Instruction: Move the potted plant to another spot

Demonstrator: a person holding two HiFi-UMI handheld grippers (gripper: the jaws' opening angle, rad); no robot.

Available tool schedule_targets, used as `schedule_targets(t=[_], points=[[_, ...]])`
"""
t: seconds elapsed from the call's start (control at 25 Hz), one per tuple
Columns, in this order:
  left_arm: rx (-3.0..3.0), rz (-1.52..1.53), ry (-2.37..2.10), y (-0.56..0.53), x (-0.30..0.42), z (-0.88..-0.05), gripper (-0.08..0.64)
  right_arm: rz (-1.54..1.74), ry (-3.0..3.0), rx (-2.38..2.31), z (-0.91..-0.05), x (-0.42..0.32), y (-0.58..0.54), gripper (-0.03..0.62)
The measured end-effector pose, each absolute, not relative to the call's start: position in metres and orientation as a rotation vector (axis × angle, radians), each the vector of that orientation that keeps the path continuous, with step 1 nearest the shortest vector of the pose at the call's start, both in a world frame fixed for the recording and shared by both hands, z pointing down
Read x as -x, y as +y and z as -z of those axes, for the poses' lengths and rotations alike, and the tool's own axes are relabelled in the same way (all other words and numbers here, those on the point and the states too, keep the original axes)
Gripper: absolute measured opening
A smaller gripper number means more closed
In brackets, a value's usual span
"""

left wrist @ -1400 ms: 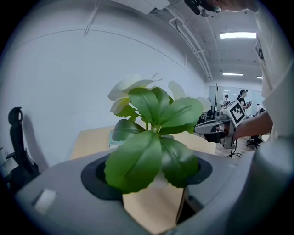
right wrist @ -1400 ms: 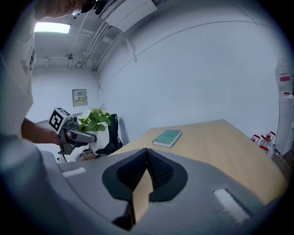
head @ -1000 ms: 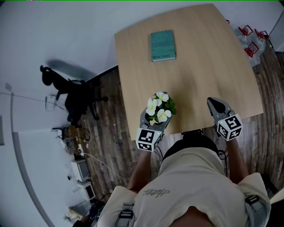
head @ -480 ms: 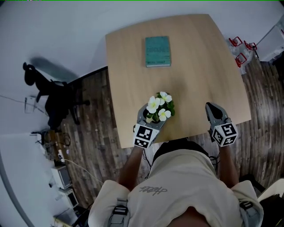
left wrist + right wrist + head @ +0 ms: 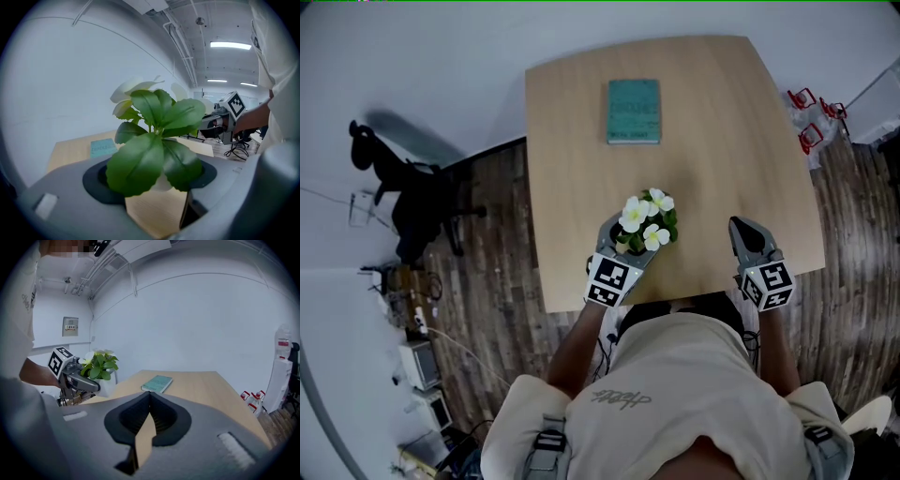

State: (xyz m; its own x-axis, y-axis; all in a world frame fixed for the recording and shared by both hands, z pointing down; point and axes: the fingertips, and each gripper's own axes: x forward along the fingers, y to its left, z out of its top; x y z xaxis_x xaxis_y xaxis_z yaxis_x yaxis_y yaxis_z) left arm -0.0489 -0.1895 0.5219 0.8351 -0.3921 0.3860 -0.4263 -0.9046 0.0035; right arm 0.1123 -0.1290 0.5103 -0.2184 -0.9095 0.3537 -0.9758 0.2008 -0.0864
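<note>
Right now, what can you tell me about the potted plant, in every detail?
The potted plant has white flowers and broad glossy green leaves in a small white pot. It stands upright near the front edge of the wooden table, with the left tool closed around the pot. Whether its base touches the table cannot be seen.

We see a light wooden table with rounded corners, standing on a dark plank floor. A teal book lies flat on the worktop, close to the far edge and about midway between the two far corners, its long sides running towards the near edge.
</note>
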Motion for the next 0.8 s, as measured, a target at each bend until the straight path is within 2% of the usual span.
schedule_targets(t=[0.32, 0.8], points=[[-2.827, -0.625, -0.863, -0.182, 0.005, -0.519, 0.371, -0.381, -2.391, -1.617, -0.513, -0.163, -0.133, 0.003], [-2.771, -0.678, -0.964, -0.159, -0.116, -0.52, 0.37, -0.389, -2.407, -1.615, -0.533, -0.303, -0.109, 0.003]])
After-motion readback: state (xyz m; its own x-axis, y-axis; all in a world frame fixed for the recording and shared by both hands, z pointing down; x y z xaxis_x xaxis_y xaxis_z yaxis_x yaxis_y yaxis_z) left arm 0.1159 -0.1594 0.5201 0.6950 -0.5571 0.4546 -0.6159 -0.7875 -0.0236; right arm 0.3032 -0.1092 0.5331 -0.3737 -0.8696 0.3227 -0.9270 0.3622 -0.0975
